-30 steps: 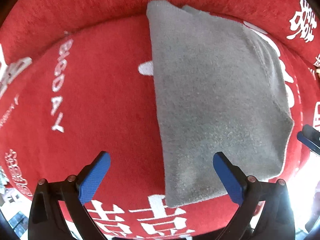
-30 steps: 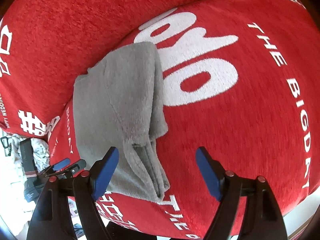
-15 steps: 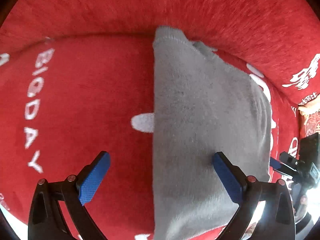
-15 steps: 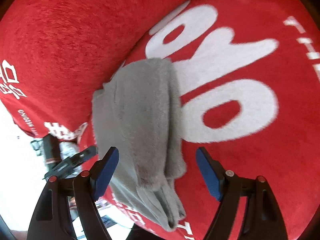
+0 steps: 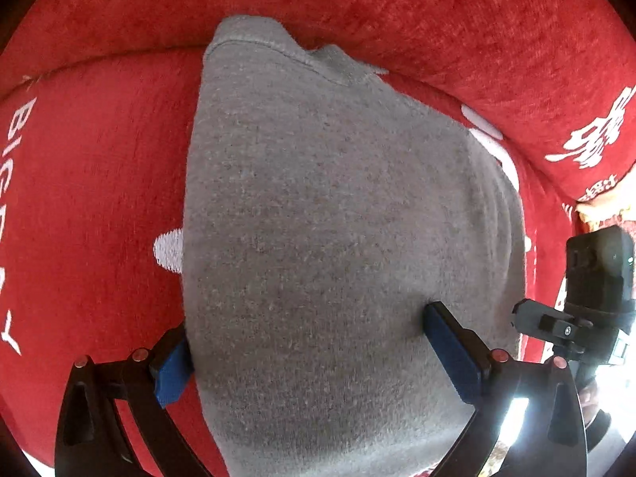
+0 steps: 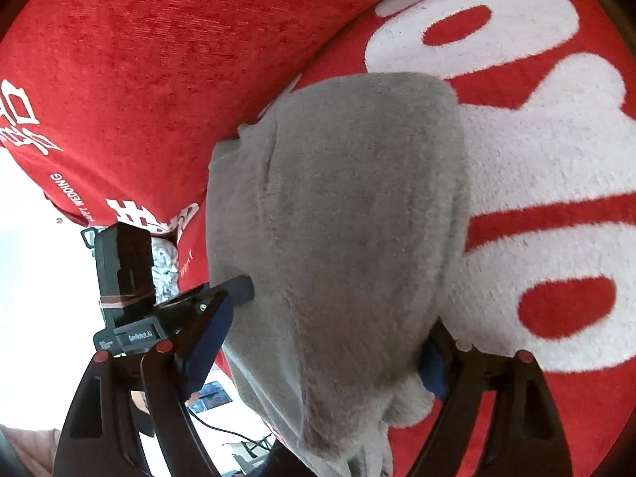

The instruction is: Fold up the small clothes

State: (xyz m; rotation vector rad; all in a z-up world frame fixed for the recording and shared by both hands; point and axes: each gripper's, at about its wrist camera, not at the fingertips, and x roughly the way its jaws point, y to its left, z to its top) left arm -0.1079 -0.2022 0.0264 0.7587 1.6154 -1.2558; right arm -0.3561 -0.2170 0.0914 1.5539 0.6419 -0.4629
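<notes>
The grey fleece garment [image 5: 338, 246] lies folded on the red cloth [image 5: 99, 218] and fills the middle of both views; a stitched hem shows at its top edge in the left view, and loose layers hang at the bottom centre of the right view. The left gripper [image 5: 314, 349] has its blue pads wide apart, one at each side of the garment's near end, not closed on it. The right gripper [image 6: 326, 342] also stands wide, its pads beside the garment's two edges. On the red cloth, white letters read "BIG" at far left in the left view, and "WEDDING" at left in the right view, besides Chinese characters. The other gripper's body at lower left of the right view carries a small label, maybe "GenRobot.AI".
</notes>
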